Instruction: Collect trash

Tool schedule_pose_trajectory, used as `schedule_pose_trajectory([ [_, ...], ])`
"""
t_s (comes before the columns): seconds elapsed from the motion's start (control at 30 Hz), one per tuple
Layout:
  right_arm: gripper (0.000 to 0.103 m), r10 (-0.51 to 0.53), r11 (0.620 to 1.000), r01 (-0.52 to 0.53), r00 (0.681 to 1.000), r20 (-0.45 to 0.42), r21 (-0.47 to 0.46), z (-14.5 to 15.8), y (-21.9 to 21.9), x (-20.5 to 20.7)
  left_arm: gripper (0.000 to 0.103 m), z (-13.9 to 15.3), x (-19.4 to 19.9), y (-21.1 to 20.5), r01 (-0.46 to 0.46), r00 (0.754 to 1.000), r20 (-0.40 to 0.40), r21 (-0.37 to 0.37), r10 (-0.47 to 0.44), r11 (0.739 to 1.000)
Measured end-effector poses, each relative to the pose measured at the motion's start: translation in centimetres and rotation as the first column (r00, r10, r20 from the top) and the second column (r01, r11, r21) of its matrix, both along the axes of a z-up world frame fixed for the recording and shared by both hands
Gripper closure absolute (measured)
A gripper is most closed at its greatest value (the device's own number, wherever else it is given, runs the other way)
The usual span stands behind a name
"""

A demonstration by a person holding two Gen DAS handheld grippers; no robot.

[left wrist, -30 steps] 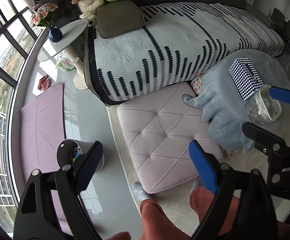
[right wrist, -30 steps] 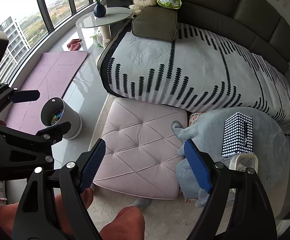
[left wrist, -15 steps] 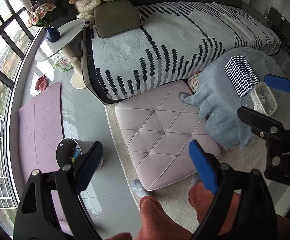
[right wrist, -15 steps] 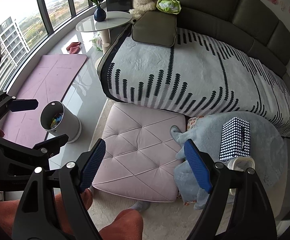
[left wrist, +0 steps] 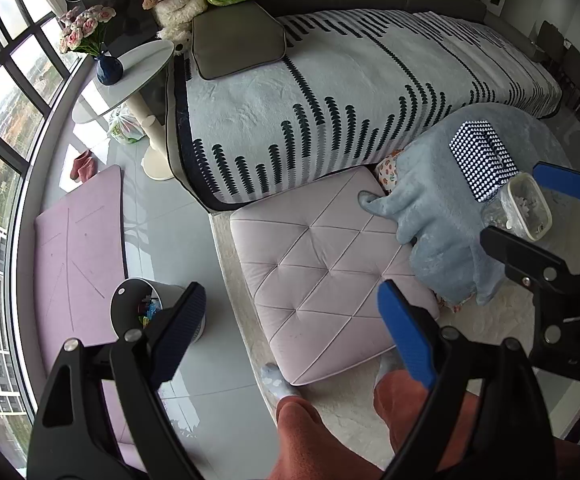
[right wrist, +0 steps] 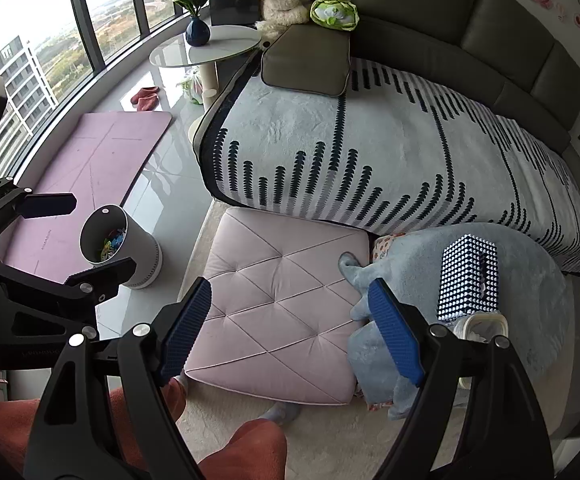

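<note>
**Both grippers open above the ottoman; bin at lower left**

1. My left gripper (left wrist: 290, 332) fills the bottom of its frame, jaws spread wide, holding nothing. My right gripper (right wrist: 290, 324) is likewise spread and empty.
2. Between the fingers in both views lies the pink ottoman (right wrist: 277, 304).
3. The white trash bin (right wrist: 123, 246) stands on the tiled floor, left of the ottoman, with colourful scraps inside; it sits at lower left in the left wrist view (left wrist: 157, 308).
4. Right of the ottoman, a blue-draped table (right wrist: 530, 320) carries a checkered box (right wrist: 468, 280) and a clear container (left wrist: 524, 210).
5. Farther up: the striped sofa throw (right wrist: 370, 148).
</note>
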State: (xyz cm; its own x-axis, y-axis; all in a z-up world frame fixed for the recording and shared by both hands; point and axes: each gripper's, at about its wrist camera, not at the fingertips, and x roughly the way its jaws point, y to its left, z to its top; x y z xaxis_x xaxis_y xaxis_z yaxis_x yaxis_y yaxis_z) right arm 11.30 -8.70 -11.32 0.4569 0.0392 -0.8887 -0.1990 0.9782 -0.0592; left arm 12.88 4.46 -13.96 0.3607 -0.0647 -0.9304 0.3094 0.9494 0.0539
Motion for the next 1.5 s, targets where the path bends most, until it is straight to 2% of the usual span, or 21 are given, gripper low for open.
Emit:
schedule_pose_trajectory([
  [1.5,0.025,0.007,1.0,-0.007,1.0,-0.002,-0.003,0.26,-0.37,0.08,0.016,0.61,0.06,-0.48,0.025,1.0,0.013,-0.005,-0.025,1.0],
])
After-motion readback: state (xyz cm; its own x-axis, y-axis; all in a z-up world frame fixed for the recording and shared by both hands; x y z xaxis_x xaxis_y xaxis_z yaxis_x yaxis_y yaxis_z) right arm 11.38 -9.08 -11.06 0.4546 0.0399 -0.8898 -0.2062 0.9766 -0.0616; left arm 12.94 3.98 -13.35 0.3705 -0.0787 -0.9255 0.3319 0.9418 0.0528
